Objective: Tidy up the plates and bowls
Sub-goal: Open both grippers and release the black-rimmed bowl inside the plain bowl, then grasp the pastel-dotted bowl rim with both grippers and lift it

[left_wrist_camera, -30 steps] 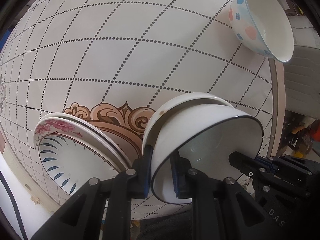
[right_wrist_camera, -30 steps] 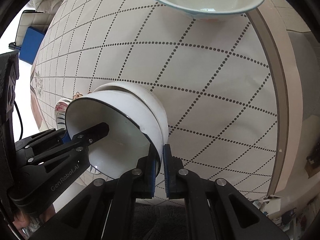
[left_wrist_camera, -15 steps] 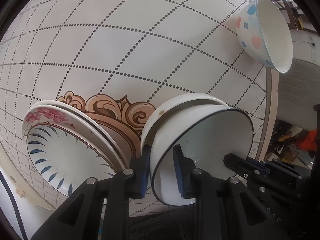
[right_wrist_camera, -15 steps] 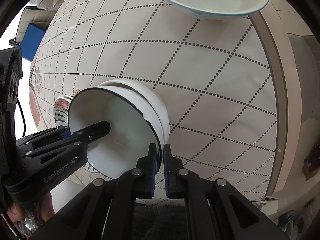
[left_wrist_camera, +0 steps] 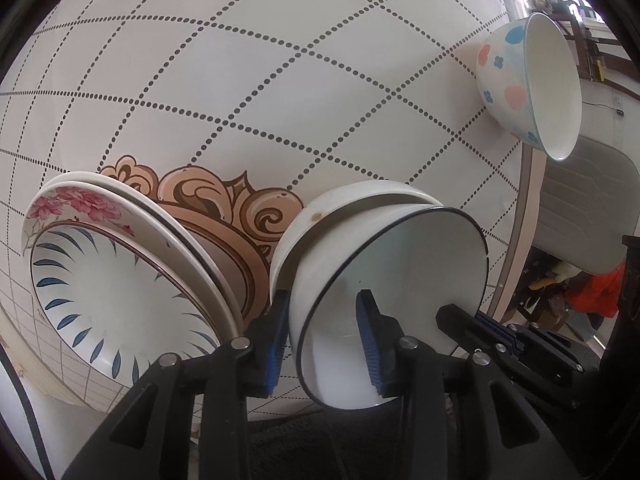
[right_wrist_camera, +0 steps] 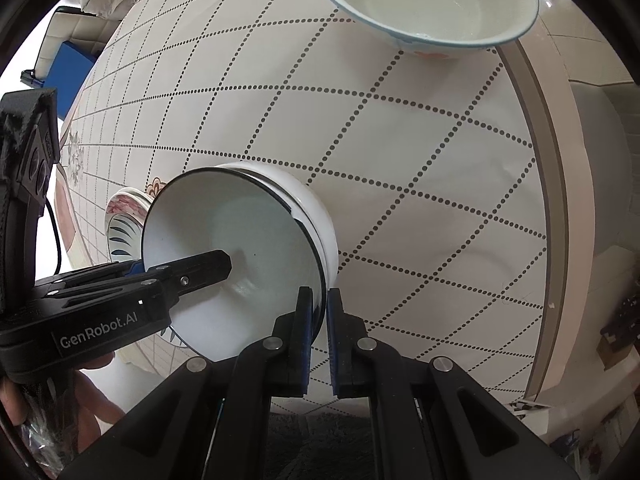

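A white bowl with a dark rim sits nested in a plain white bowl on the table. My left gripper is open, its fingers spread either side of the dark-rimmed bowl's rim. My right gripper is shut on the opposite rim of that bowl. A stack of patterned plates lies to the left. A spotted bowl stands farther off near the table edge.
The round table has a white dotted-grid cloth with a brown ornament at the centre. A grey chair stands beyond the edge near the spotted bowl. A blue-cushioned seat is past the far side.
My left gripper's fingers have spread apart, letting go of the dark-rimmed bowl's rim. The right gripper stays clamped. The nested bowls have barely shifted.
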A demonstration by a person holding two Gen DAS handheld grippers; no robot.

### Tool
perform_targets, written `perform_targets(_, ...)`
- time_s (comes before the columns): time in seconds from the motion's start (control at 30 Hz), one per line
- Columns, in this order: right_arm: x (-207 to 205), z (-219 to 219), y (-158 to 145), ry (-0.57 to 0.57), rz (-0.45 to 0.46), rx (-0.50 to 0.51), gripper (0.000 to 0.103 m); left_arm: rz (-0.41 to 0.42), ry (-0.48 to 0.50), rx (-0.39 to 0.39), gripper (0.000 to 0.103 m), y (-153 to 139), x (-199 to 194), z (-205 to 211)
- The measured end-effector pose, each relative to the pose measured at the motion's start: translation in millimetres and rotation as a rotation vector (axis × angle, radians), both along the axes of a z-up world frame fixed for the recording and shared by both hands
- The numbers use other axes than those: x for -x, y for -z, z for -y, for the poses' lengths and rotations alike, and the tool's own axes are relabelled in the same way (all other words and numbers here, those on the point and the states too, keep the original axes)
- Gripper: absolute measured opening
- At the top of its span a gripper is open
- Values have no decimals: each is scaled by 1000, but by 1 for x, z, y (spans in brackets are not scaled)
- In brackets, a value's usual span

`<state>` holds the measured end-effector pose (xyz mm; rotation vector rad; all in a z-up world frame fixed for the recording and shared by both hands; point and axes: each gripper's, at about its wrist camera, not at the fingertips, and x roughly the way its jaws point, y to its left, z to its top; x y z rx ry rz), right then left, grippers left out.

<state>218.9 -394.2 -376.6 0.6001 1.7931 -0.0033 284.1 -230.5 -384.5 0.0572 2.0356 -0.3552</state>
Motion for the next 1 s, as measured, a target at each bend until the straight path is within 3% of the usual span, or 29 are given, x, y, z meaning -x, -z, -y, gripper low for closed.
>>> perform_targets(0.13,0,-1,-2,-11,16,14,8,-6,-6,6,38,-3,0,-2)
perform_targets(0.23,0,-1,-4,-17,27,22,8,-10,-3,20,49,-7,2,3)
perform_targets(0.37,0,-1,-5,-20,41,26,8,-5,-1,22,71,-11,4,9)
perform_targets(0.6,1,-6,-6,-38,58,42,8,54,39,-11,72,-23,4,11)
perform_targets(0.73,3,-2,-7,-26,67,24,9,128,71,-35,72,-37,6,14)
perform_targets(0.87,6,16,-22,20,110,-4,10,296,97,-70,72,-67,2,21)
perform_targets(0.97,5,44,-43,67,174,32,25,402,107,-68,72,-88,-8,37)
perform_targets(1.0,4,57,-50,85,199,56,38,422,102,-54,72,-94,-13,44)
